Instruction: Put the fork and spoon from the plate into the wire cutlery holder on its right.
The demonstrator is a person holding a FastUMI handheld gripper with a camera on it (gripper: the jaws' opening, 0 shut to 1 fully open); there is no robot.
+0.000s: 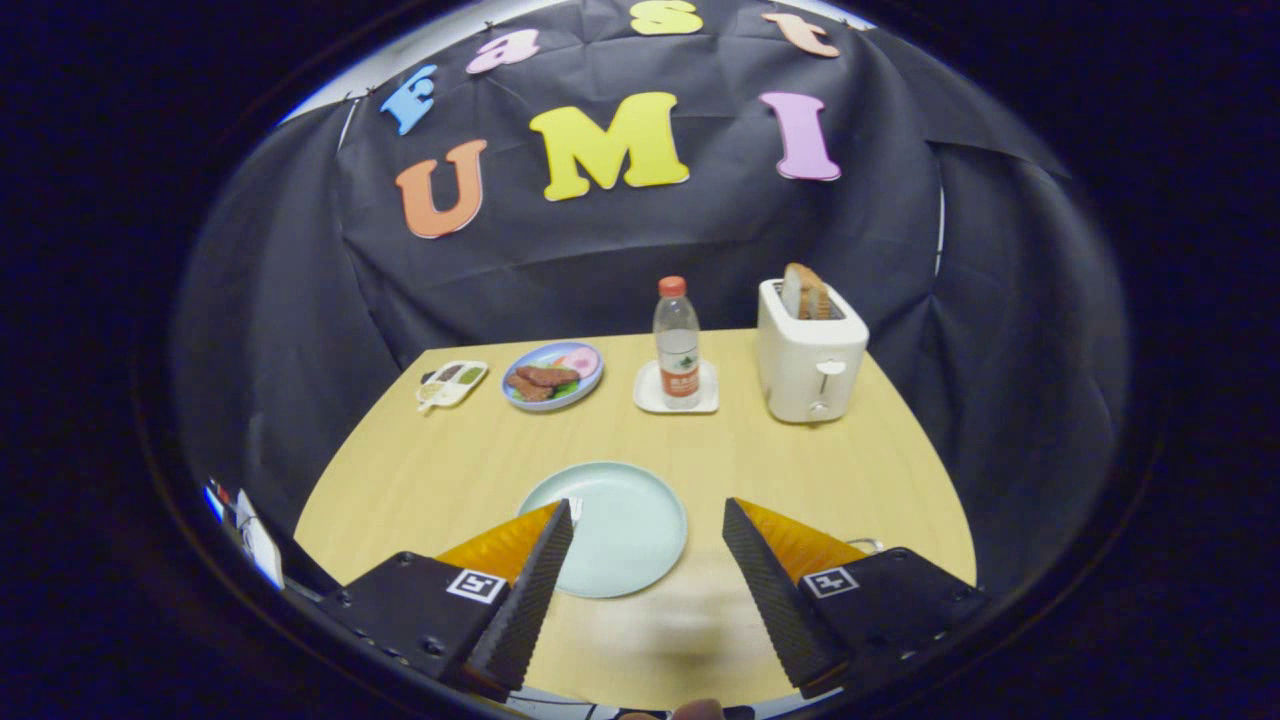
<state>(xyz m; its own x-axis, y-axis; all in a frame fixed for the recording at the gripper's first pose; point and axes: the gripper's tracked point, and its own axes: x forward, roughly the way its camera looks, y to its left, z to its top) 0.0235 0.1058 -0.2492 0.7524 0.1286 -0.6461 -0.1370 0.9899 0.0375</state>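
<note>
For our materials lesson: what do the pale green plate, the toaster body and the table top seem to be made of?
Plate, partly between the open gripper's fingers: likely matte plastic or melamine, with an even colour and no glare. Toaster: smooth cream plastic or painted metal, with a soft sheen; it cannot be told which. Table: light wood or wood-look laminate, faint grain lines.

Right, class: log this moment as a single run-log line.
gripper: open, holding nothing | plate: bare, between the fingers | fork, spoon: can't tell | toaster, bottle: far side
</note>
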